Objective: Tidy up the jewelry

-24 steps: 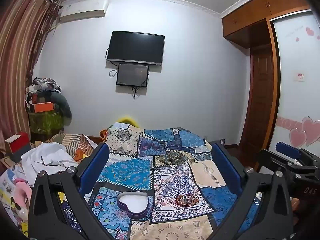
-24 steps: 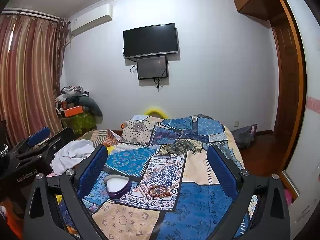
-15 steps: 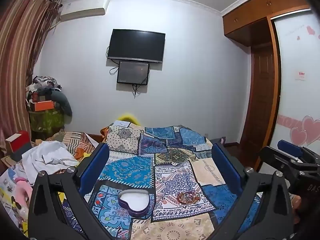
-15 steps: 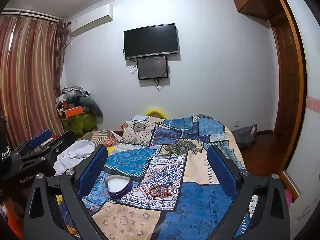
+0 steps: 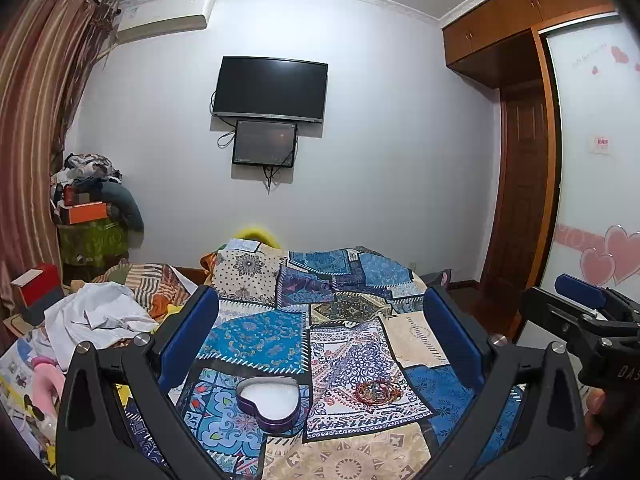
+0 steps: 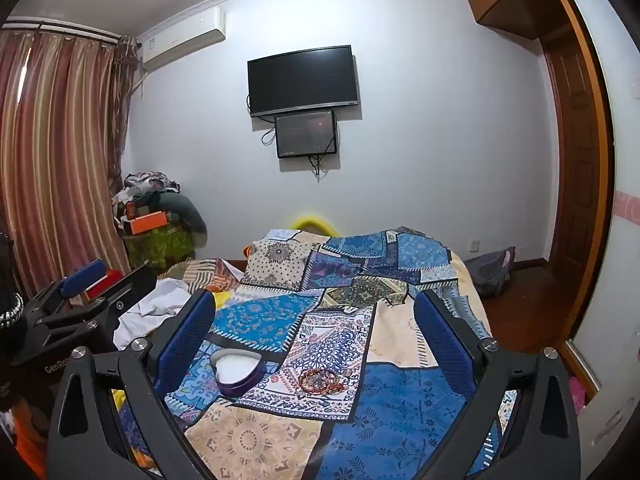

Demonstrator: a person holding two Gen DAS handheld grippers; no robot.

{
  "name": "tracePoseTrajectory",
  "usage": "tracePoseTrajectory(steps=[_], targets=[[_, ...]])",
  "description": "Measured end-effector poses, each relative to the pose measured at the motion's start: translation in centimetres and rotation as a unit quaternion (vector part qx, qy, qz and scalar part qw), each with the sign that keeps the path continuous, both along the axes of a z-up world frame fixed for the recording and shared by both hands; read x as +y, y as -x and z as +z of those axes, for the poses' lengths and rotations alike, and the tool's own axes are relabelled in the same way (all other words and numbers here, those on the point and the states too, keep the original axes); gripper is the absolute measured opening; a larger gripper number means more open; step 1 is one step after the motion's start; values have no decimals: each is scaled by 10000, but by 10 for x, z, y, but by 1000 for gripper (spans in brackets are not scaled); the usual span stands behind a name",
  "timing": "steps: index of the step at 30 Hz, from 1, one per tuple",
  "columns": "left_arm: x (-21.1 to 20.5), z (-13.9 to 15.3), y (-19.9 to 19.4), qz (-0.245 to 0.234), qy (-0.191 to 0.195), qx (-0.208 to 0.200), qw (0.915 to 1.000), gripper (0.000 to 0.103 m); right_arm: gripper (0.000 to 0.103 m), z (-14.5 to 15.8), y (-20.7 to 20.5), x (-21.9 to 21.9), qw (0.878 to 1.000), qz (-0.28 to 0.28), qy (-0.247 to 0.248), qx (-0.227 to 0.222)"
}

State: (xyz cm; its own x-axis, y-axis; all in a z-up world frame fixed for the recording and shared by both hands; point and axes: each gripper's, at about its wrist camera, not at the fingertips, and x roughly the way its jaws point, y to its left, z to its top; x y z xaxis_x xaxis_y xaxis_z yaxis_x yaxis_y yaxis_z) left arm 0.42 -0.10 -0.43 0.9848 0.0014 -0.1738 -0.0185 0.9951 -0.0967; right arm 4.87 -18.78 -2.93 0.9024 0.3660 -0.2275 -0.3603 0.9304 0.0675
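Patchwork-quilted bed [image 5: 256, 336]: bare quilt surrounds one purple heart-shaped tin [image 5: 267, 400], white-lined, with a tangle of orange-red beaded bracelets [image 5: 376, 391] just beside it. Left gripper [image 5: 320, 340] and right gripper [image 6: 316, 338]: both above the bed, fingers spread wide, empty, tin and bracelets lying between and beyond the fingertips.

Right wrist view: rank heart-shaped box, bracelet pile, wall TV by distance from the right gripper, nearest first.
From the right gripper:
1. Bracelet pile, on the quilt between the fingers, and heart-shaped box, open, toward the left finger: too close to call.
2. Wall TV, on the far wall beyond the bed.
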Motion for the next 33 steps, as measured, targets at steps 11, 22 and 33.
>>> tracePoseTrajectory(steps=[11, 22, 33], targets=[[4, -1, -2, 41, 6, 44, 10000, 103, 99, -5, -5, 2, 10000, 49, -23, 43], [5, -1, -1, 55, 22, 47, 10000, 103, 99, -6, -4, 4, 9999, 77, 3, 68], [6, -2, 0, 76, 35, 54, 10000, 103, 99, -6, -5, 5, 9999, 84, 0, 88]])
